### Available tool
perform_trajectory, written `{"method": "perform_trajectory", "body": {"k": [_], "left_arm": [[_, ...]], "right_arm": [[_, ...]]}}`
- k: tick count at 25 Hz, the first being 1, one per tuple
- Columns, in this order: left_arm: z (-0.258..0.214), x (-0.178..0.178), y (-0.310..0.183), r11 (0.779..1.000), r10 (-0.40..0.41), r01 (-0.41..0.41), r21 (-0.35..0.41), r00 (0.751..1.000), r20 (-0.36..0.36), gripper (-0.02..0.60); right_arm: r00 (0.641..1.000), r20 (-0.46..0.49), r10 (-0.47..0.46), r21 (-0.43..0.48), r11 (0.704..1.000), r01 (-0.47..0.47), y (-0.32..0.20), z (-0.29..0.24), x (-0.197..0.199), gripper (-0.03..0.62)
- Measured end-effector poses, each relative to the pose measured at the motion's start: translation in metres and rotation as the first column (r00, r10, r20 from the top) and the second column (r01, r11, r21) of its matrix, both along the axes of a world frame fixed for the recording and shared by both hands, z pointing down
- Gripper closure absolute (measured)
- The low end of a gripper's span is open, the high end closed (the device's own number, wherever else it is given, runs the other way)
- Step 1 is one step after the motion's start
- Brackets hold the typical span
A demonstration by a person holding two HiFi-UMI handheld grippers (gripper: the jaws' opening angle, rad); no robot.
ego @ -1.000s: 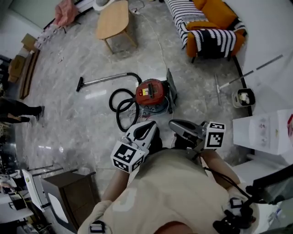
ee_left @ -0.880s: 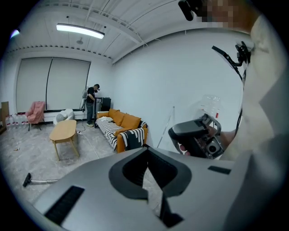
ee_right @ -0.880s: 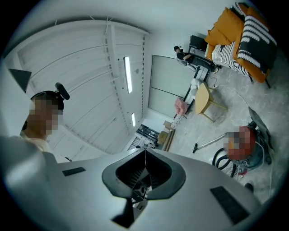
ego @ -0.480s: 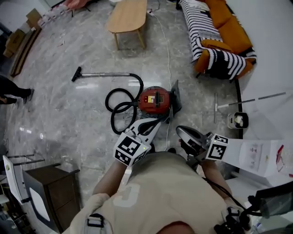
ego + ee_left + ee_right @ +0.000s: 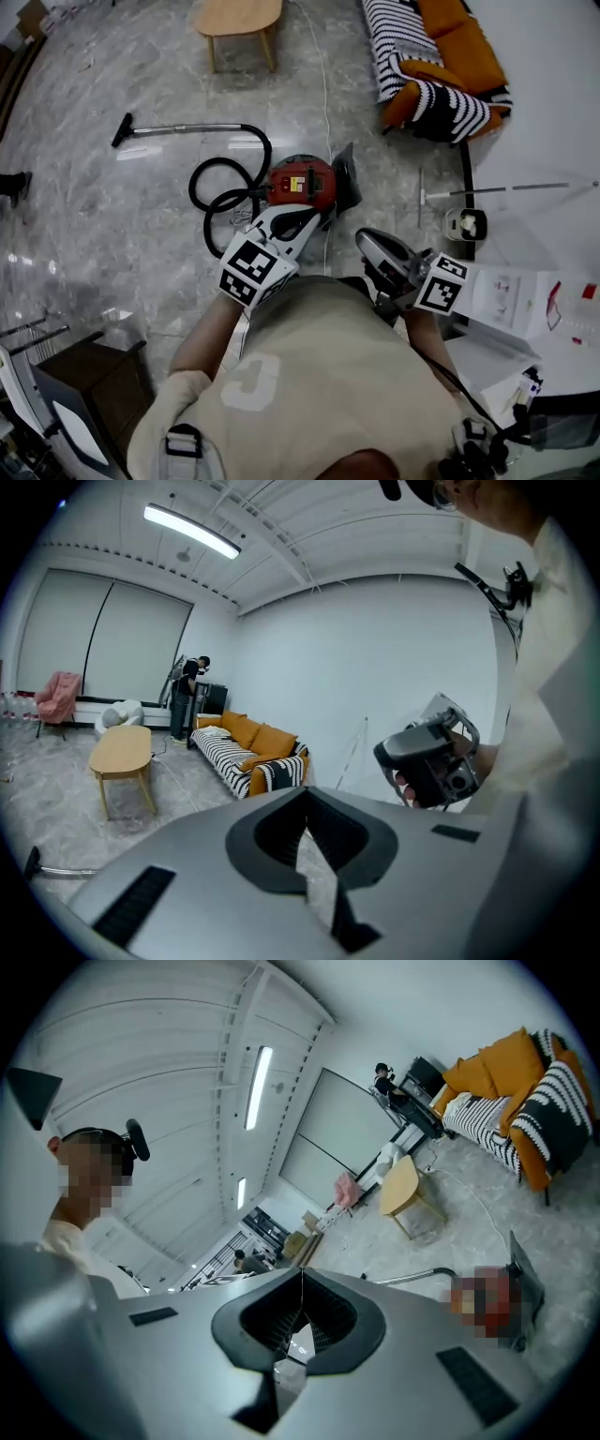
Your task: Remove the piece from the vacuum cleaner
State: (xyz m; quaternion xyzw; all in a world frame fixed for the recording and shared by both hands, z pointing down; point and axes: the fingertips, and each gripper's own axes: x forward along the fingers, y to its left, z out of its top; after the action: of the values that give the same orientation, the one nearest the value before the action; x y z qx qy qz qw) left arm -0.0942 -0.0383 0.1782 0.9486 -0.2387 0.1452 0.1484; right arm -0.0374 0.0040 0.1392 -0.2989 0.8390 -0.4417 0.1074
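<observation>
The red canister vacuum cleaner (image 5: 298, 181) stands on the marble floor, with its black hose (image 5: 217, 199) coiled to its left. The hose runs to a metal wand (image 5: 183, 128) that lies flat on the floor. A grey flap (image 5: 344, 178) sticks up on the vacuum's right side. In the head view my left gripper (image 5: 319, 217) hovers just in front of the vacuum, jaws shut and empty (image 5: 305, 794). My right gripper (image 5: 366, 240) is held to the right, a little further back, and is also shut and empty (image 5: 302, 1274). Neither gripper touches the vacuum.
An orange and striped sofa (image 5: 431, 66) and a wooden table (image 5: 234, 17) stand beyond the vacuum. A white cable (image 5: 323, 84) crosses the floor. A mop (image 5: 506, 190) and bucket (image 5: 464, 225) lie at the right, beside a white cabinet (image 5: 525, 300). A dark cabinet (image 5: 89, 384) stands at the lower left.
The person has stepped closer to the vacuum. Both grippers have moved forward, and the left one now reaches almost to the canister. The jaws of both stay shut.
</observation>
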Motion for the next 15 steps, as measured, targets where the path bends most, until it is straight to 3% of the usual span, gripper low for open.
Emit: {"method": "perform_trajectory", "body": {"k": [6, 15], "left_arm": [[0.010, -0.009, -0.020, 0.999, 0.021, -0.021, -0.029, 1.000, -0.008, 0.578], [0.024, -0.019, -0.033, 0.998, -0.018, 0.019, -0.054, 1.000, 0.007, 0.578]], "right_arm": [[0.998, -0.052, 0.045, -0.059, 0.997, -0.048, -0.019, 0.008, -0.003, 0.591], [0.996, -0.074, -0.043, -0.119, 0.992, 0.034, -0.036, 0.025, -0.022, 0.591]]}}
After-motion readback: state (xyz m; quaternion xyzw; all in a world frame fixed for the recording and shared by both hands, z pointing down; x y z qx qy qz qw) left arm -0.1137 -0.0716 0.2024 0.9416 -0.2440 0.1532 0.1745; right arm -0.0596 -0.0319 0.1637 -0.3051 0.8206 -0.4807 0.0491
